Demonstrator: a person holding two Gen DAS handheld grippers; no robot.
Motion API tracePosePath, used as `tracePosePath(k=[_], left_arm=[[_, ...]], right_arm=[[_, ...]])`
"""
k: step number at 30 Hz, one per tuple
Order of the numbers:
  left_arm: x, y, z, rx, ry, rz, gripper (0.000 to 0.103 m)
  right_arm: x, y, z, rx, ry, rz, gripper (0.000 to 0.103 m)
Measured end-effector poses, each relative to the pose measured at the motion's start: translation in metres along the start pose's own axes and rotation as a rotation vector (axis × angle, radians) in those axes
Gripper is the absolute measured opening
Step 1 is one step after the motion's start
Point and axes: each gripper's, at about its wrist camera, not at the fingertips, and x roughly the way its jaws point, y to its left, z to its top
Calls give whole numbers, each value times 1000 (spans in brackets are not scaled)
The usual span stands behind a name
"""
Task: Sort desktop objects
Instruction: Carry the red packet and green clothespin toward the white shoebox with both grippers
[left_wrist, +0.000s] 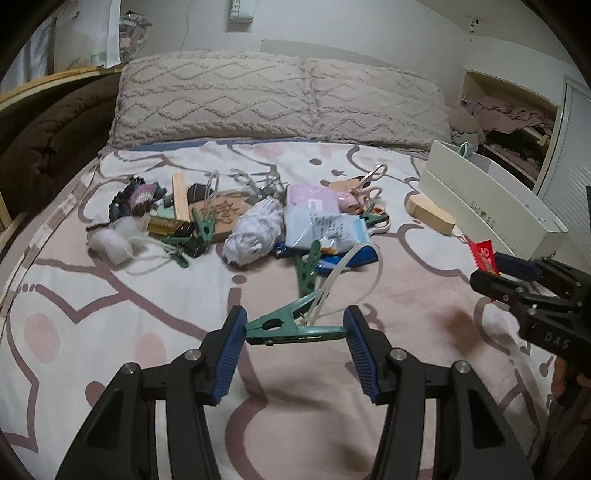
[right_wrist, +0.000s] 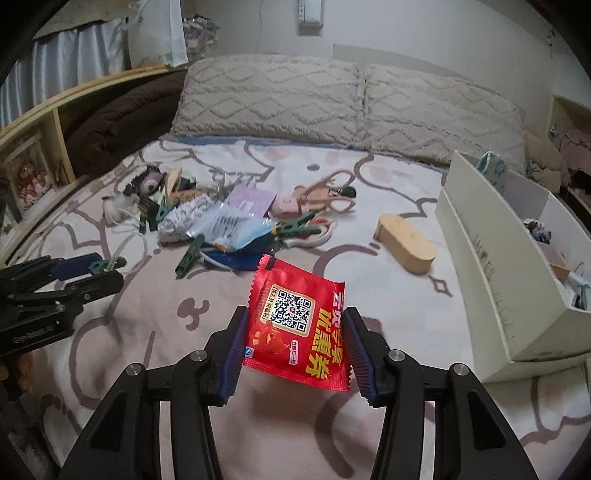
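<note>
Jaws of the left gripper clamp a green clothespin, right gripper's a red sachet, its lower corner hidden.

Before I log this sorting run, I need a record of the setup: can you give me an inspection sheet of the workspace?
Surface: bed sheet with pink and brown pattern, used as the work area.
Job's things: green clothespin held crosswise in the left tool; red sachet held in the right tool; white divided box at the right, a few items inside.
Clutter: mixed pile mid-bed with clothespins, scissors, packets and yarn; wooden block lying apart.
Grippers: both tools closed on their items, raised off the sheet.
Cables: white zip tie looped through the held clothespin; no power cables seen.
Surroundings: two pillows, brown blanket, shelves.
</note>
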Motion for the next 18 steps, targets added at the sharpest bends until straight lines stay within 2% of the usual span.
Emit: tracePosePath(k=[10,14,18], left_arm=[[-12,-34,24,25,-90,29,54],[-12,-54,36,41,-111,17,54],[-12,-74,49,49,-139,-26,54]], right_arm=[[-25,-28,15,-2,-84,20,52],[-36,-45,26,1,-126,16,52],[-49,-65,39,22,-179,1,52]])
